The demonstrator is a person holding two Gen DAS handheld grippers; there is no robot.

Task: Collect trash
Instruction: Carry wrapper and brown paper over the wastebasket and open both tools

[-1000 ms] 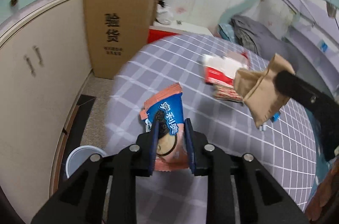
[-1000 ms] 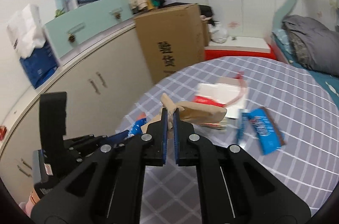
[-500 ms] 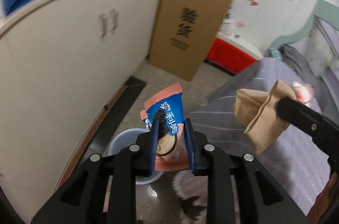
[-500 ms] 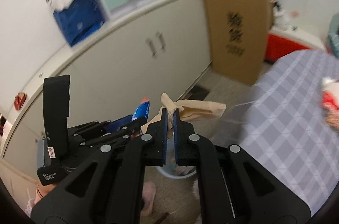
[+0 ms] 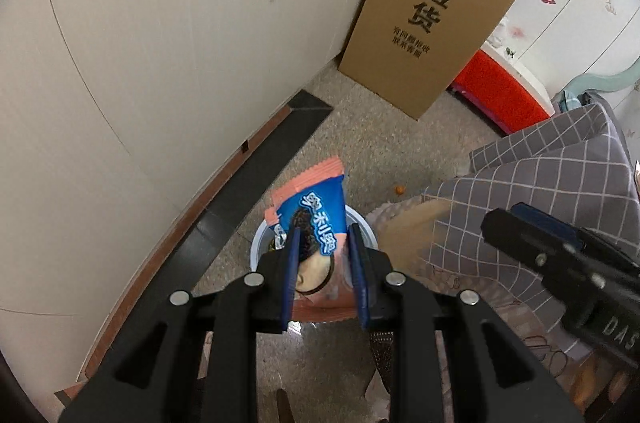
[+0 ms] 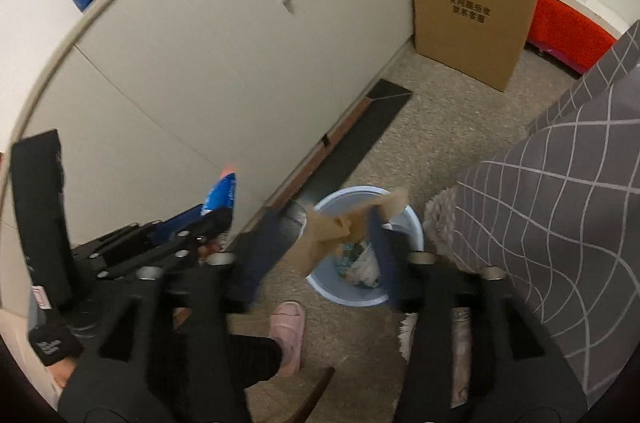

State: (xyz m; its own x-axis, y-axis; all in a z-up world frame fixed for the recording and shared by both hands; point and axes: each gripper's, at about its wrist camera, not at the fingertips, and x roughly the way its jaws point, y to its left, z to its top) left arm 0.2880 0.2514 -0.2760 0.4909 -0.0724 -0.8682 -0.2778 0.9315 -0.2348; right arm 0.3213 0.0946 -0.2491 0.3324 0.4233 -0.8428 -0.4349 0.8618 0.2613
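Two pale cabinet doors (image 5: 168, 35) rise beside a tall cardboard box (image 5: 434, 11) and the checked grey bedspread (image 6: 560, 207). On the floor between them stands the light blue bin (image 6: 404, 223), already holding scraps. Above it the left tongs (image 5: 325, 277) pinch a blue-and-pink biscuit wrapper (image 5: 316, 219). The right tongs (image 6: 320, 259) are opening, jaws spread, with the crumpled brown paper (image 6: 332, 227) loose between them over the bin.

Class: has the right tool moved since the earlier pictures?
Yes. The right tool has left the checked bedcover and swung left and down over the blue bin, its jaws opening.
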